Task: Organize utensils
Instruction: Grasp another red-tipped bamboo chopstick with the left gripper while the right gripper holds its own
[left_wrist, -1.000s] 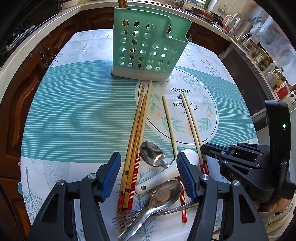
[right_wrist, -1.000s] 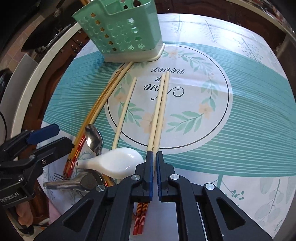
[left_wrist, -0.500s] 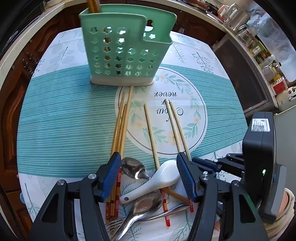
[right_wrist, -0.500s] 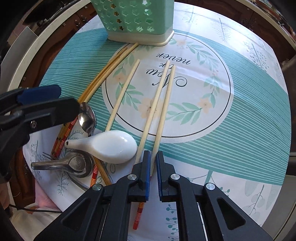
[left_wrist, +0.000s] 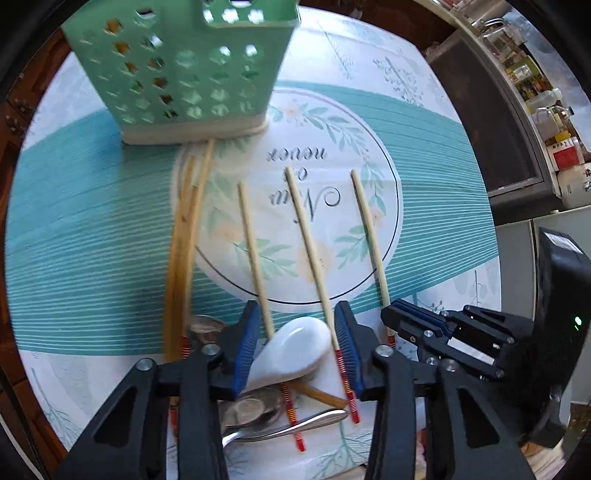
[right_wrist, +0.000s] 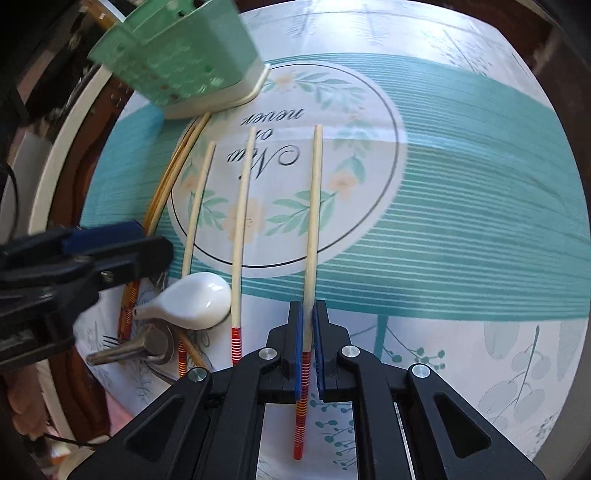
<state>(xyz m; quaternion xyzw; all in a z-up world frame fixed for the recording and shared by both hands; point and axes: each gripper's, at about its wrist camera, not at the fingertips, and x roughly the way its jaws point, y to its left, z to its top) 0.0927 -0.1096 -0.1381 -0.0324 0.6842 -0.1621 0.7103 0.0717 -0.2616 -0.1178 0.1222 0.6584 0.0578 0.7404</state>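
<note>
Pale wooden chopstick with a red striped end (right_wrist: 312, 229) is pointing at the green plastic holder with holes (right_wrist: 177, 62), pinched tight in the right gripper (right_wrist: 307, 345), while the left gripper (left_wrist: 295, 341) is closing around the white spoon (left_wrist: 291, 352).

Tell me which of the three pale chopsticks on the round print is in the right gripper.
The rightmost pale chopstick. The right gripper is shut on it just above its red-striped end; the middle chopstick and the left chopstick lie free beside the white spoon.
</note>
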